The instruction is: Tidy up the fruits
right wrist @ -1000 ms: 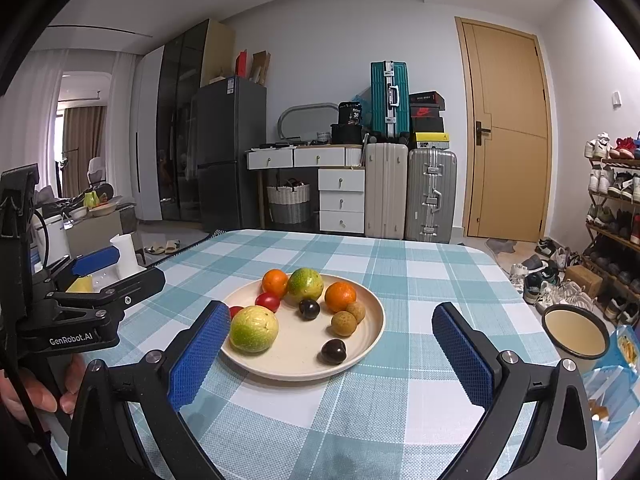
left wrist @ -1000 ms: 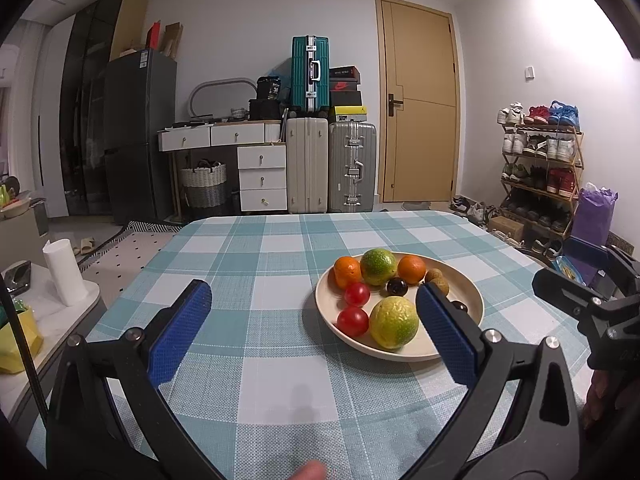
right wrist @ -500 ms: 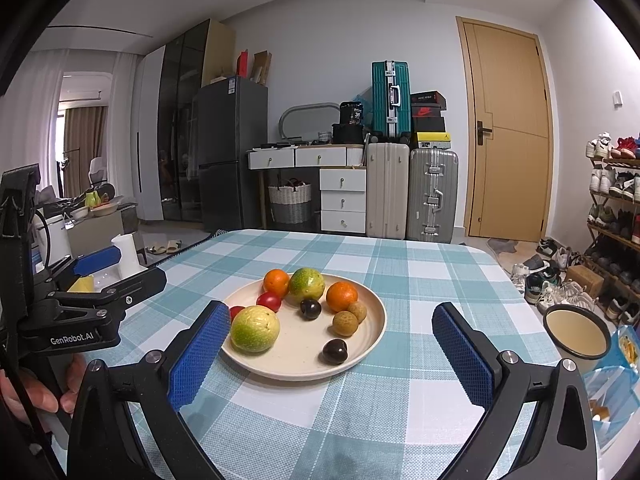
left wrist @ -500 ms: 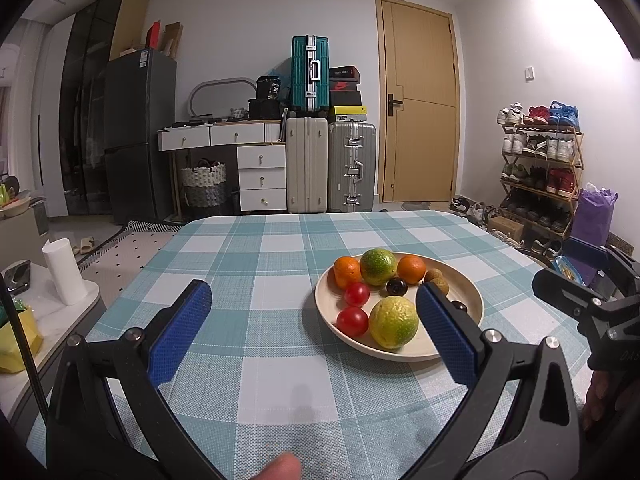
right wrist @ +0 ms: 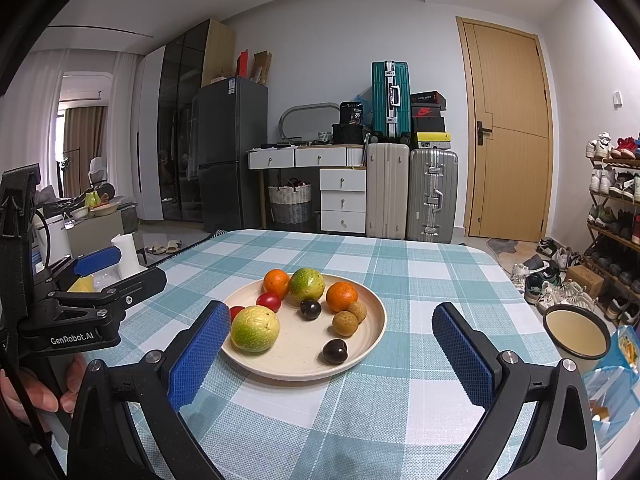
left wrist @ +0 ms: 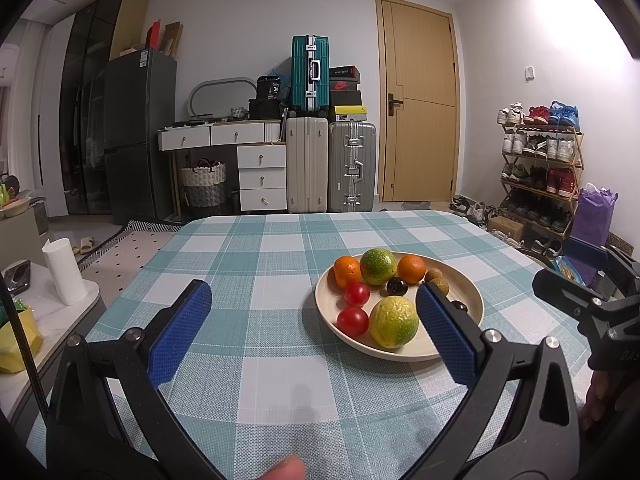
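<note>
A cream plate sits on the checked tablecloth and holds the fruit. On it are a large yellow-green citrus, a green citrus, two oranges, two red tomatoes, two brown longans and two dark fruits. My left gripper is open and empty, left of and just short of the plate. My right gripper is open and empty, in front of the plate.
The table ends at the right beside an enamel bowl and a blue snack bag. A side counter with a paper roll stands on the left. Suitcases, drawers, a fridge and a shoe rack stand behind.
The right gripper has drifted slightly nearer the plate. A fingertip has come further into the bottom of the left wrist view. The fruit has not moved.
</note>
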The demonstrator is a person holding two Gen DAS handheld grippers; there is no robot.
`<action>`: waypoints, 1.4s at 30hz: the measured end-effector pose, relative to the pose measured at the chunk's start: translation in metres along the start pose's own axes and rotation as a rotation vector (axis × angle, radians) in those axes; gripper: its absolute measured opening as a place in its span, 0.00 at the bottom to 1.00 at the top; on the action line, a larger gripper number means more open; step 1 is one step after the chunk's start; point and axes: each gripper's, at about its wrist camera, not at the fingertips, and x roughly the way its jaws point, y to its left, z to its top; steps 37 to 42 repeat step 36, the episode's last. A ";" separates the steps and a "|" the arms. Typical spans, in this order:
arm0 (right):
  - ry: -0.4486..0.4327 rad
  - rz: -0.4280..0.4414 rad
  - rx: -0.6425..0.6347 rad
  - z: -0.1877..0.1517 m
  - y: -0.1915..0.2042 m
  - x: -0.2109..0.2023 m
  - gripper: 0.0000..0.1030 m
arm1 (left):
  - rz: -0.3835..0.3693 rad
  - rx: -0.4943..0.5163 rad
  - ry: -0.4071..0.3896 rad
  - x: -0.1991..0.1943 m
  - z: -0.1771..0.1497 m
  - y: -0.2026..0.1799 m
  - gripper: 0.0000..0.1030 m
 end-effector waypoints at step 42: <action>0.000 0.000 0.001 0.000 -0.001 0.000 1.00 | -0.013 0.002 -0.001 -0.002 -0.003 0.000 0.99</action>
